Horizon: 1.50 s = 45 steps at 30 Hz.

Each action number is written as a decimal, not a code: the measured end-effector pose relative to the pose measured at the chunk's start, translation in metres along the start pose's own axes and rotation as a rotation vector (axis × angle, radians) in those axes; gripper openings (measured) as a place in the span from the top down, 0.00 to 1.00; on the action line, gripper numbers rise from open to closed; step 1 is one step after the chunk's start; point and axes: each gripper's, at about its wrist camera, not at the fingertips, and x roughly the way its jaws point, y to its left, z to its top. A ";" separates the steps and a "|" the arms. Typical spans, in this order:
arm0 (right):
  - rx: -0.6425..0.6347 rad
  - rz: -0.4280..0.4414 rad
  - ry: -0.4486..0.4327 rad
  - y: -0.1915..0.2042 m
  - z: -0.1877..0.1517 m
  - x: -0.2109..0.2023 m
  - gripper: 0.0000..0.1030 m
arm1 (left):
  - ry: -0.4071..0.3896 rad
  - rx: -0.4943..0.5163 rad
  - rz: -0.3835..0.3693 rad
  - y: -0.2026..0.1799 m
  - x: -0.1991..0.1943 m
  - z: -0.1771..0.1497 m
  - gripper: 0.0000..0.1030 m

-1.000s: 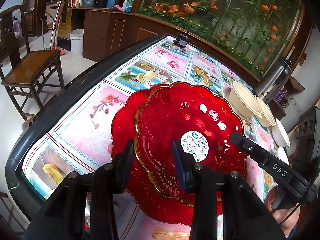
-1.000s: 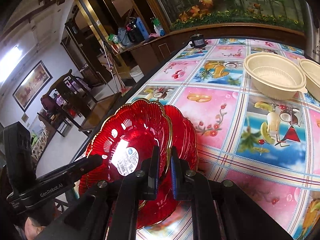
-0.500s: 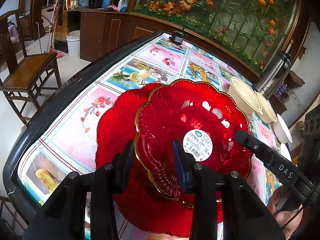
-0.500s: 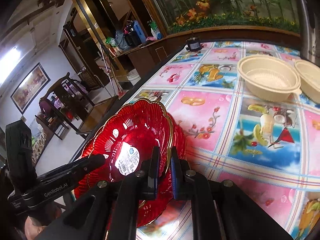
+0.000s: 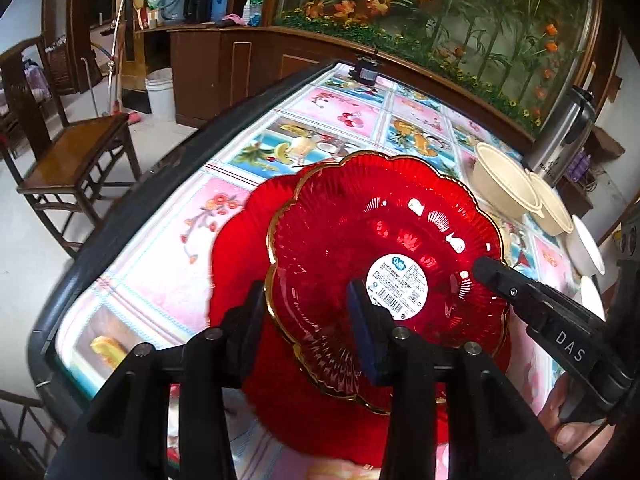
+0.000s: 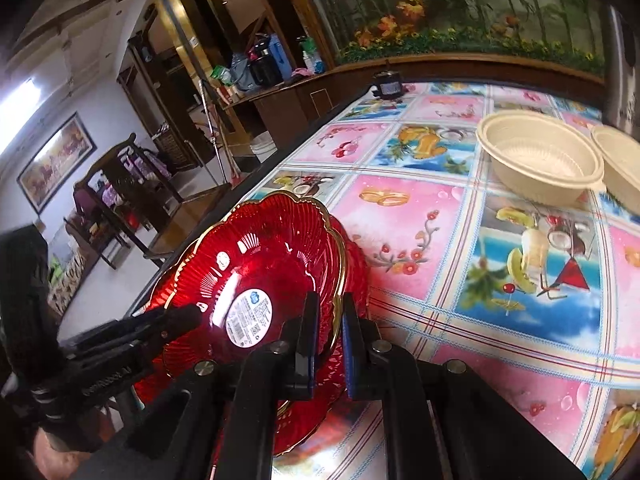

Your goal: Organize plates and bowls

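Note:
A red glass plate with a gold rim and a white label hangs tilted over a second red plate lying on the table. My right gripper is shut on the upper plate's rim; it also shows in the left wrist view. My left gripper is open, its jaws straddling the near rim of the upper plate without pinching it; it appears in the right wrist view. Two cream bowls stand farther right.
The table has a fruit-patterned cloth and a dark rim. A second cream bowl, white dishes and a steel thermos stand at the right. A small black device sits at the far edge. A wooden chair stands left.
The upper plate, held by the right gripper, has shifted slightly right and tilted over the lower plate. The left gripper stays open around its rim.

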 end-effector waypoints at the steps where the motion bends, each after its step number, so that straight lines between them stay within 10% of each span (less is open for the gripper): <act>1: -0.006 0.009 0.004 0.002 -0.001 0.001 0.91 | 0.010 0.009 0.015 0.001 -0.001 -0.001 0.61; 11: -0.109 -0.035 0.078 0.026 0.000 0.015 0.89 | 0.057 0.057 0.048 -0.005 0.001 -0.002 0.28; 45: -0.226 -0.043 0.041 0.047 -0.009 0.015 0.78 | -0.009 0.016 0.032 0.015 -0.027 0.003 0.22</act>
